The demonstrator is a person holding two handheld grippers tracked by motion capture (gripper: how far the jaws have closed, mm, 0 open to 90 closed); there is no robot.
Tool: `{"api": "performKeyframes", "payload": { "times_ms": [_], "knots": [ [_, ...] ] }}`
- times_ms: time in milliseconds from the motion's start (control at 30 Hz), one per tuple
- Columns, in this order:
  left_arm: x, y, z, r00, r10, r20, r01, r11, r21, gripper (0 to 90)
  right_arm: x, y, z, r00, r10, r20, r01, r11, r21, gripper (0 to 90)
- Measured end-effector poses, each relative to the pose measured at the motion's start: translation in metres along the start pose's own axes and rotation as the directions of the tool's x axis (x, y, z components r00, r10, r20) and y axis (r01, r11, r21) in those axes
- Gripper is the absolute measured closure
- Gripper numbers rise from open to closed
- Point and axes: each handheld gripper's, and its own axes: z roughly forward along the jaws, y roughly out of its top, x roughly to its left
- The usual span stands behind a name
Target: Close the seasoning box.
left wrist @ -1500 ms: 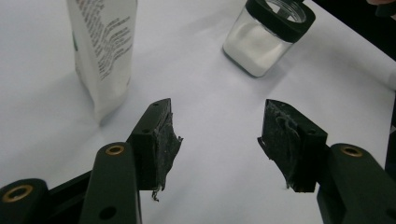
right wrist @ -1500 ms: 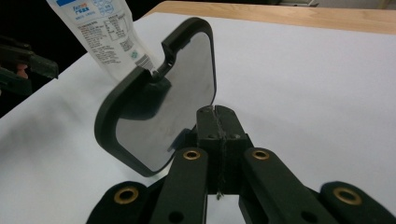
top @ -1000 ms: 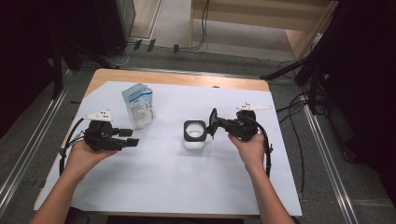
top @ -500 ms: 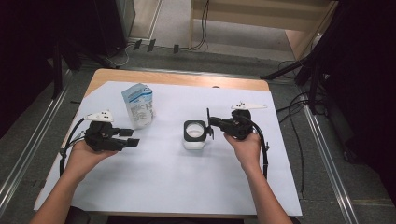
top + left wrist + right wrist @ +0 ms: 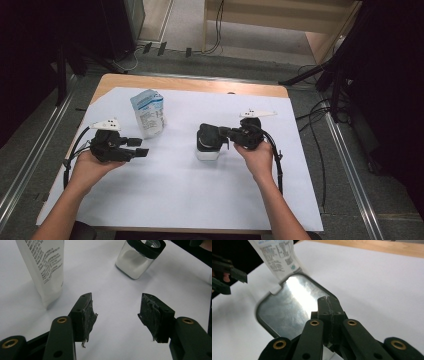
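Your right hand-held gripper (image 5: 226, 133), jaws pressed together, pins the black lid (image 5: 287, 305) flat over the jar (image 5: 208, 148) mid-tabletop. Left hand-held gripper (image 5: 116, 313), jaws apart and empty, sits near the left edge; jar well off rightward, pouch (image 5: 149, 113) nearer.

Pouch left, jar right, my tongs either side.

On the sheet (image 5: 175, 190), the pouch (image 5: 149, 113) stands behind my left gripper (image 5: 141, 148); my right gripper (image 5: 223, 131) sits atop the jar (image 5: 207, 150).
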Motion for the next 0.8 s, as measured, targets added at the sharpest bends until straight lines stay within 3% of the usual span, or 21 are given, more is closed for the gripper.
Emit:
{"api": "performKeyframes", "payload": {
  "times_ms": [267, 400, 800],
  "knots": [
    [0.001, 0.000, 0.000, 1.0000, -0.001, -0.002, 0.001, 1.0000, 0.002, 44.7, 0.002, 0.000, 0.003, 0.9999, -0.008, -0.009, 0.008, 1.000, -0.003, 90.0],
    [0.000, 0.000, 0.001, 1.0000, -0.004, 0.002, 0.004, 1.0000, 0.003, 44.7, 0.002, 0.001, -0.002, 0.9999, -0.009, -0.008, 0.008, 1.000, -0.022, 84.9],
    [0.000, -0.001, 0.005, 1.0000, -0.002, 0.004, 0.002, 0.9999, 0.016, 44.3, -0.009, 0.000, -0.022, 0.9982, -0.024, 0.056, 0.027, 0.999, -0.048, 71.9]
  ]
}}
